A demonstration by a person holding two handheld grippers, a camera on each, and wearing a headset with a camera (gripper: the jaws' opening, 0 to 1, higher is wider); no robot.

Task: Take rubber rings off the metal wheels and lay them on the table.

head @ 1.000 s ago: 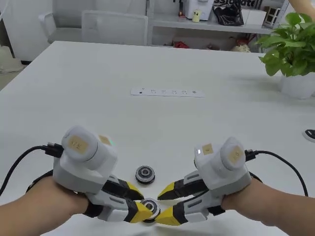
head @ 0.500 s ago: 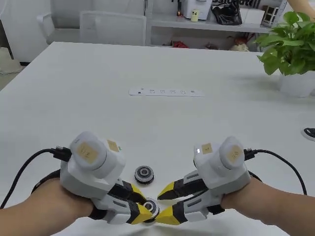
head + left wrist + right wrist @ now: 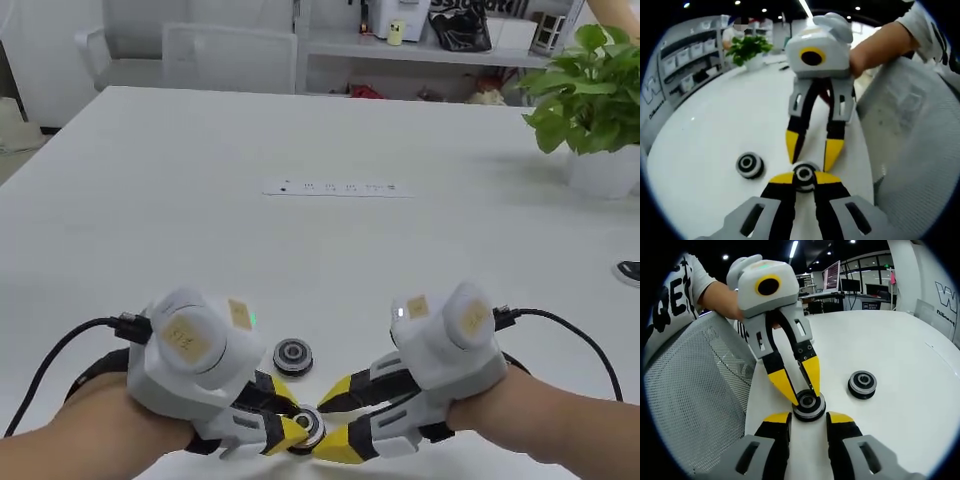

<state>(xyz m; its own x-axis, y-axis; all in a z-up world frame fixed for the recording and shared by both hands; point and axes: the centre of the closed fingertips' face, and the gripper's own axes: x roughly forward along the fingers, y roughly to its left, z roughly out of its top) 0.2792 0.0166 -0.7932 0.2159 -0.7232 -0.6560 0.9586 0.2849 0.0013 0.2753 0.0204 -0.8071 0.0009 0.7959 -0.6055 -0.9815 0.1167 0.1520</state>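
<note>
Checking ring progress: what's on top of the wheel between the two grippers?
The wheel has a bare top face showing dark and silver bands. The left gripper pinches its sides; the right gripper is open just short of it. Its underside, on the table, is hidden.

The tabletop [image 3: 300, 130] is smooth, matt white with a faint sheen. The near wheel [image 3: 808, 406] has a bright, polished metal hub inside a dull black rubber ring. The far wheel [image 3: 862, 384] looks the same, with silvery metal flanks. The left tongs [image 3: 805, 178] and right tongs [image 3: 808, 418] have smooth yellow plastic tips on satin black plastic arms, under light grey, softly glossy plastic housings. A matt black cable [image 3: 95, 326] leaves the left housing. In the gripper views, a chair back [image 3: 700, 390] is grey woven mesh.
</note>
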